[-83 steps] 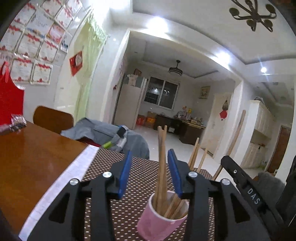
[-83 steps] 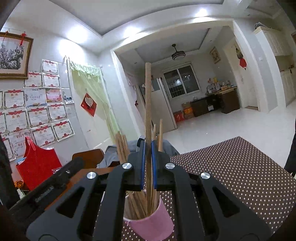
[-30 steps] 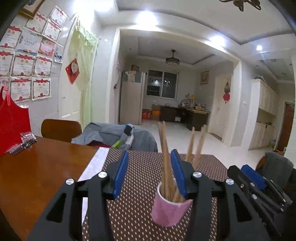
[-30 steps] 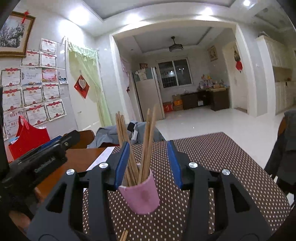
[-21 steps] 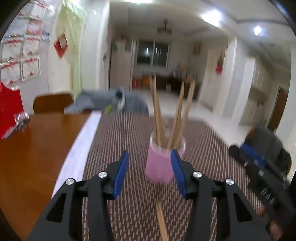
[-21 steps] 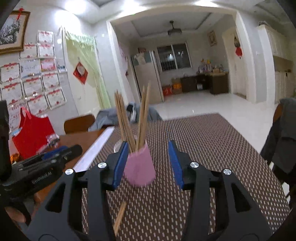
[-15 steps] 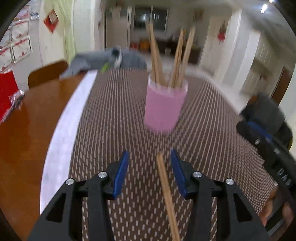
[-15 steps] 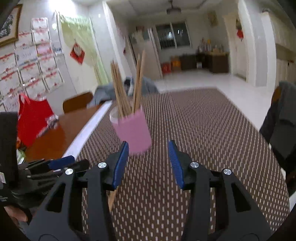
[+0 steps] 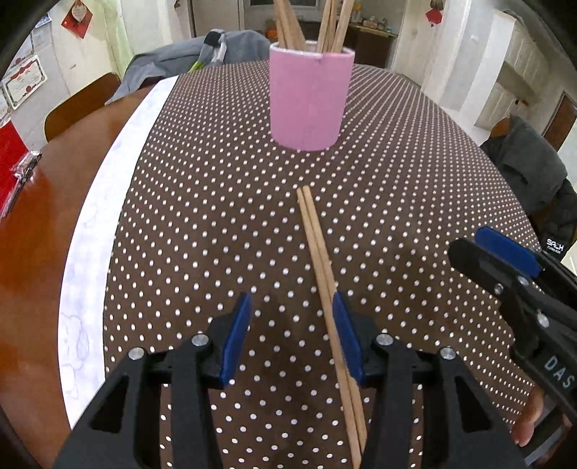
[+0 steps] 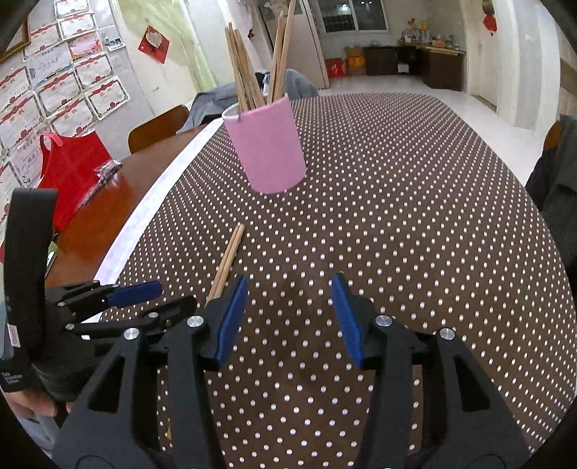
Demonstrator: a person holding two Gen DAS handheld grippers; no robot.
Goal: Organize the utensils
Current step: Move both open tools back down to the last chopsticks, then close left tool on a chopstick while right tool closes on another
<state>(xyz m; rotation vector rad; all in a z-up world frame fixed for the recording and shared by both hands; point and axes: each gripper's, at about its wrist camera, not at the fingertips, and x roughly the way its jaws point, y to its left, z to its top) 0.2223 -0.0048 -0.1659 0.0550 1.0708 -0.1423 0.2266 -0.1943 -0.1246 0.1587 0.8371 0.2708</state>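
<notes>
A pink cup (image 9: 308,101) with several wooden chopsticks (image 9: 330,21) standing in it sits on the brown dotted tablecloth; it also shows in the right wrist view (image 10: 267,144). A pair of loose chopsticks (image 9: 324,274) lies flat on the cloth in front of the cup, also in the right wrist view (image 10: 227,259). My left gripper (image 9: 292,324) is open, low over the cloth, with the near part of the loose pair running by its right finger. My right gripper (image 10: 288,310) is open and empty, to the right of the pair.
The dotted cloth (image 9: 202,202) has a white border, then bare wooden table (image 9: 32,231) on the left. A red bag (image 10: 68,169) and a chair (image 10: 158,126) stand at the far left. A dark jacket (image 9: 530,169) hangs at the right edge.
The right gripper has let go of the chopstick into the cup. Both grippers pulled back from the cup and tilted down toward the cloth; the loose pair of chopsticks came into view.
</notes>
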